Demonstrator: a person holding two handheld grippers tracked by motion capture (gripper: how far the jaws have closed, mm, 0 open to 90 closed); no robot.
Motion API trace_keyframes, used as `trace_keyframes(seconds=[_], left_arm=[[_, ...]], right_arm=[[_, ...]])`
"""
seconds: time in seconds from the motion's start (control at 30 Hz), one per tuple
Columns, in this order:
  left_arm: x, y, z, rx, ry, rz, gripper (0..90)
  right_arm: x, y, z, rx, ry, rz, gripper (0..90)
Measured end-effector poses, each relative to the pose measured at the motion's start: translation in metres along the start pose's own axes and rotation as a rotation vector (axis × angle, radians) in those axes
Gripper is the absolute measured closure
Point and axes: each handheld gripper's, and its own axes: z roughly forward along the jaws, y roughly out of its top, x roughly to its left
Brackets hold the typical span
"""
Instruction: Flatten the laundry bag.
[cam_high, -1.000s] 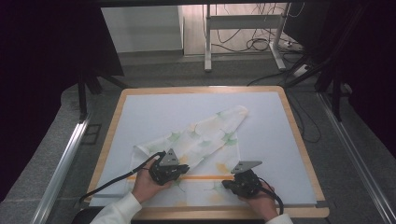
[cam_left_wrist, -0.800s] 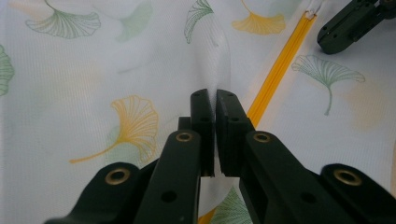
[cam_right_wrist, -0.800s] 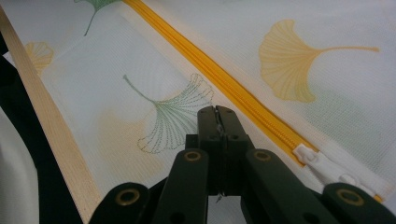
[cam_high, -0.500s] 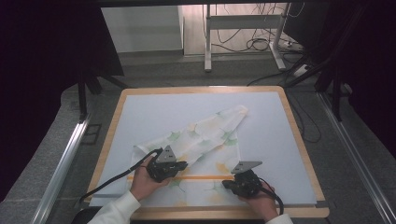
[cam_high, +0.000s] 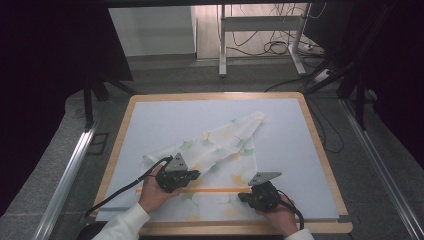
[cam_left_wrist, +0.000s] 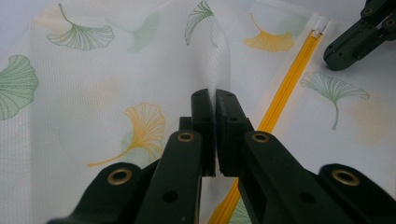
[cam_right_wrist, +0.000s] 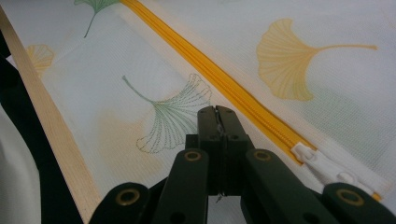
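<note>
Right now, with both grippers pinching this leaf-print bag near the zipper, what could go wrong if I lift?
The left gripper holds only a thin ridge of the mesh bag, so it may slip out. The right gripper seems to grip little fabric beside the yellow zipper, short of the white pull. Uneven lifting could drag the bag off-flat.

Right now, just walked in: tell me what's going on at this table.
A person holds a gripper in each hand over a white mesh bag printed with ginkgo leaves, spread on the table. The left gripper is shut on a raised fold of the bag's fabric, just beside the yellow zipper. The right gripper is shut at the bag's near edge, with a thin bit of the mesh seemingly pinched between its jaws. The white zipper pull lies close to the right gripper, ungripped.
</note>
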Motion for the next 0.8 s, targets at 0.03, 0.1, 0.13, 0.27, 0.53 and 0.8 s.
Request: trace_keyframes(seconds=[0.03, 0.1, 0.13, 0.27, 0.53, 0.8], left_arm=[[0.000, 0.000, 0.000, 0.000, 0.000, -0.002, 88.3], [0.001, 0.001, 0.000, -0.007, -0.002, -0.010, 88.3], [0.002, 0.001, 0.000, -0.010, -0.003, -0.014, 88.3], [0.007, 0.003, -0.003, -0.020, 0.007, -0.017, 88.3], [0.017, 0.004, -0.010, -0.047, 0.026, -0.026, 88.3], [0.034, -0.001, -0.015, -0.060, 0.045, -0.079, 88.3]], right_arm=[[0.000, 0.000, 0.000, 0.000, 0.000, 0.000, 89.1], [0.000, 0.000, 0.000, 0.002, -0.001, -0.002, 89.1], [0.000, 0.000, 0.000, 0.002, -0.001, -0.002, 89.1], [-0.001, 0.000, 0.000, -0.003, 0.007, 0.006, 89.2], [0.000, 0.000, 0.000, 0.000, -0.004, -0.008, 89.1], [-0.001, 0.000, 0.000, -0.001, 0.000, -0.005, 89.1]])
